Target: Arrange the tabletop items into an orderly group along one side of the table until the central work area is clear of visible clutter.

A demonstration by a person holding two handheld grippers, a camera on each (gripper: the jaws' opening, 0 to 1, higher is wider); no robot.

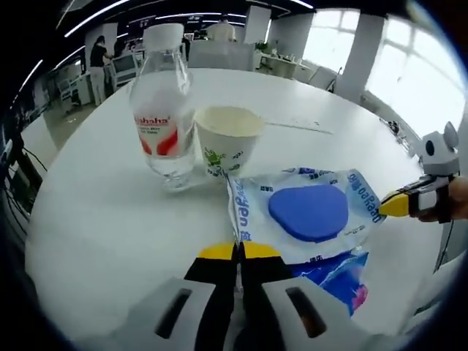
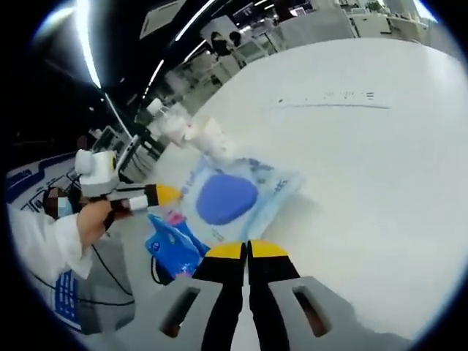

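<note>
While the round white table spreads across both views, its far half lies bare, and a thin ruler rests flat on it well beyond the other items. In the right gripper view the same table runs off toward an open office with desks and ceiling light strips.

Next in size is a pale blue wet-wipe pack lying flat near the table's edge, with a dark blue oval lid on its top face. In the right gripper view this pack sits just ahead of the jaws. A smaller bright blue packet lies partly tucked under the pack's near edge; in the right gripper view the packet is at the table's rim.

A clear plastic bottle with a white cap and a red-and-white label stands upright, just beside a paper cup printed with green leaves. The cup stands upright too, touching or almost touching the pack's far corner.

The left gripper has its yellow-tipped jaws pressed together on the pack's near edge. The right gripper likewise has its jaws together at the pack's opposite edge; whether a fold of the pack is pinched between them I cannot tell. In the left gripper view, the right gripper reaches the pack's corner from the right.
</note>
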